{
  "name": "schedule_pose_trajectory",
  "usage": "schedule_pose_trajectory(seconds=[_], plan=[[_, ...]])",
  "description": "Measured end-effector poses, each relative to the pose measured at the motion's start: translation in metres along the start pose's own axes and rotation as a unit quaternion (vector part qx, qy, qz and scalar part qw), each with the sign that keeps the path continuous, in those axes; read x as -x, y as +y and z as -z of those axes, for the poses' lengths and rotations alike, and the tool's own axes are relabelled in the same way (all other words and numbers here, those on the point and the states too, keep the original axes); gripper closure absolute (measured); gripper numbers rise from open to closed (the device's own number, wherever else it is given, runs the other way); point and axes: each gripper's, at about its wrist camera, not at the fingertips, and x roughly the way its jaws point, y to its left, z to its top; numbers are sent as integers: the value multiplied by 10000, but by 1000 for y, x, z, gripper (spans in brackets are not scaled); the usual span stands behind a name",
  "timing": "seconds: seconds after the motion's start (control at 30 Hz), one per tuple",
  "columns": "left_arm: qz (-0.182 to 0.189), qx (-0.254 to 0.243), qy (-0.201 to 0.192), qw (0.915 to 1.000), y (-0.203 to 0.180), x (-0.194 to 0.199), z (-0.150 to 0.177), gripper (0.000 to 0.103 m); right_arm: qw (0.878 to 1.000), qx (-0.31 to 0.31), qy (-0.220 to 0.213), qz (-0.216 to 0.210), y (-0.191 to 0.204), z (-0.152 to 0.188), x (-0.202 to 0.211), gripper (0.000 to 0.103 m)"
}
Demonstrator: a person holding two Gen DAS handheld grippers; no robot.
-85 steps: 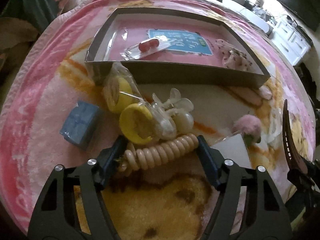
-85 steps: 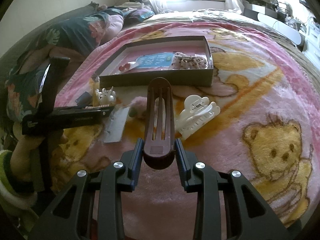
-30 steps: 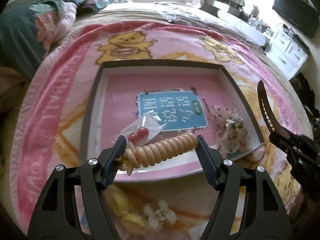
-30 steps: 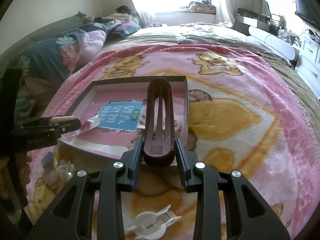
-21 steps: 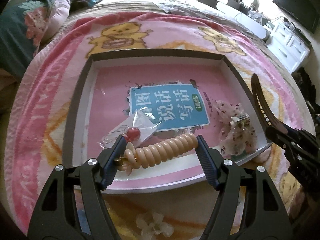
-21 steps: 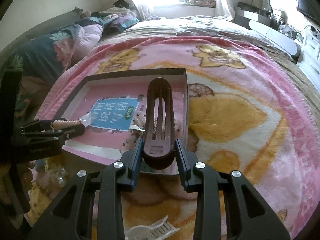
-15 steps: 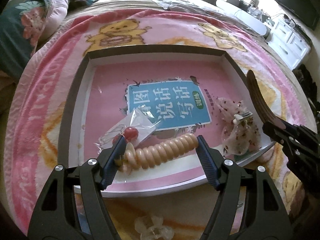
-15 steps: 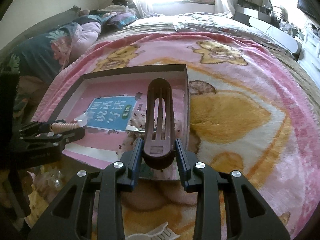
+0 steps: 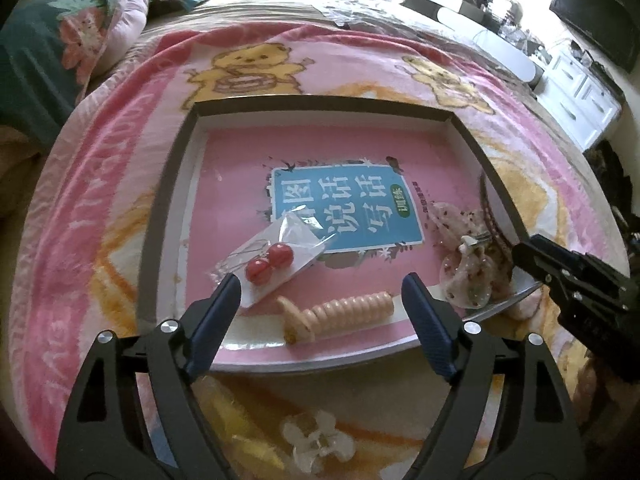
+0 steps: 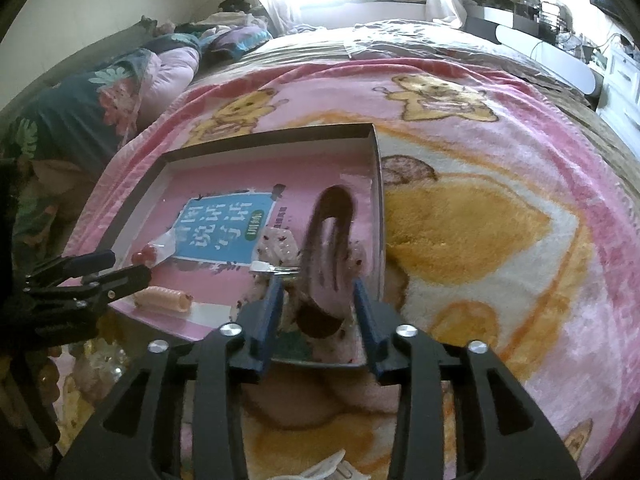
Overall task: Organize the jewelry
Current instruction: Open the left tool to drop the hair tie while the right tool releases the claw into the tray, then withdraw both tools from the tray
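Note:
A shallow dark-rimmed box (image 9: 168, 200) with a pink floor lies on the bed. My left gripper (image 9: 320, 300) is open over its near edge. A peach spiral hair tie (image 9: 340, 314) lies loose on the box floor between the fingers; it also shows in the right wrist view (image 10: 162, 298). My right gripper (image 10: 316, 296) is open over the box's right corner (image 10: 376, 200). A brown hair clip (image 10: 326, 248), blurred, drops between the fingers onto a speckled pink scrunchie (image 10: 276, 248). Bagged red earrings (image 9: 270, 264) lie in the box.
A pink teddy-bear blanket (image 9: 100, 184) covers the bed. A white flower clip (image 9: 316, 446) and yellow items (image 9: 236, 420) lie in front of the box. A blue label (image 9: 344, 208) is on the box floor. A white clip (image 10: 324, 466) lies near the right gripper.
Both grippers opened. The peach hair tie dropped from the left gripper onto the box floor. The brown clip left the right gripper and is falling into the box corner.

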Motion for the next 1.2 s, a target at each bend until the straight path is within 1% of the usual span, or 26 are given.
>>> schedule_pose_trajectory(seconds=[0.17, 0.23, 0.3, 0.37, 0.43, 0.7, 0.93, 1.2], plan=[[-8, 113, -81, 9999, 5, 14, 2, 23, 9999, -54, -145, -20, 1, 5, 18, 44], [-33, 152, -130, 9998, 7, 21, 4, 23, 9996, -107, -238, -49, 0, 6, 27, 32], [-72, 173, -182, 9997, 7, 28, 5, 20, 9993, -140, -334, -59, 0, 8, 37, 25], [-89, 194, -229, 9995, 7, 35, 6, 15, 9989, -171, -430, -83, 1, 9, 48, 21], [-68, 230, -299, 9993, 8, 44, 8, 14, 9984, -190, -516, -101, 1, 10, 59, 16], [-32, 293, -561, 9980, 6, 80, 14, 11, 9957, -172, -905, -140, 8, 12, 105, 9], [-67, 316, -769, 9965, 7, 110, 21, 11, 9937, -134, -1099, -194, 16, 17, 135, 9], [-28, 339, -950, 9949, 8, 137, 32, 10, 9912, -39, -1300, -223, 25, 24, 164, 8]])
